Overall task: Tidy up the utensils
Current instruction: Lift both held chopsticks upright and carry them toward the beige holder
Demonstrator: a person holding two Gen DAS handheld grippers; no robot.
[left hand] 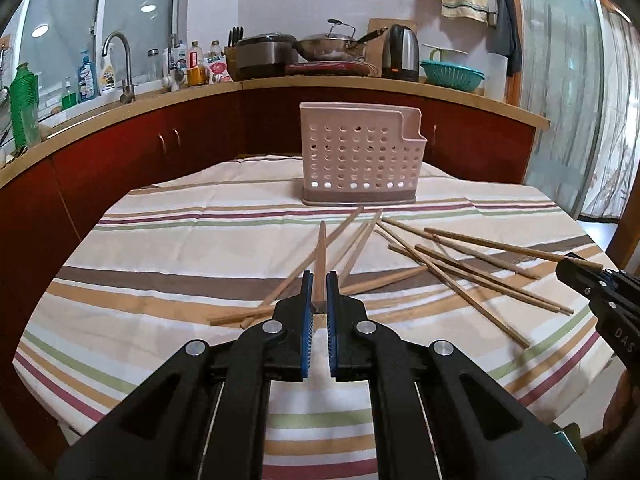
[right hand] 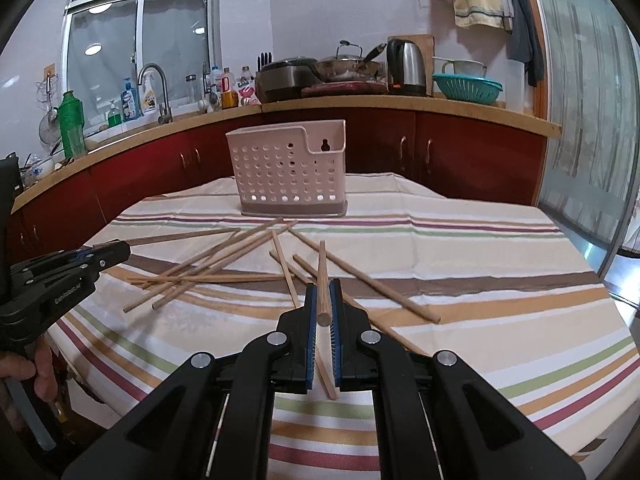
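A pink perforated utensil holder (left hand: 358,156) stands upright at the far side of the striped tablecloth; it also shows in the right wrist view (right hand: 290,172). Several wooden chopsticks (left hand: 460,264) lie scattered in front of it, also in the right wrist view (right hand: 208,268). My left gripper (left hand: 320,284) is shut on one chopstick (left hand: 320,256) that points toward the holder. My right gripper (right hand: 323,292) is shut on another chopstick (right hand: 322,280), held above the cloth. The right gripper shows at the right edge of the left wrist view (left hand: 576,270), the left gripper at the left of the right wrist view (right hand: 106,254).
The table (left hand: 160,248) has a striped cloth, with its edges at left and near. Behind it runs a red-cabinet counter (left hand: 360,84) with a sink tap (left hand: 120,64), bottles, a wok, a kettle (left hand: 402,54) and a teal colander (left hand: 452,74).
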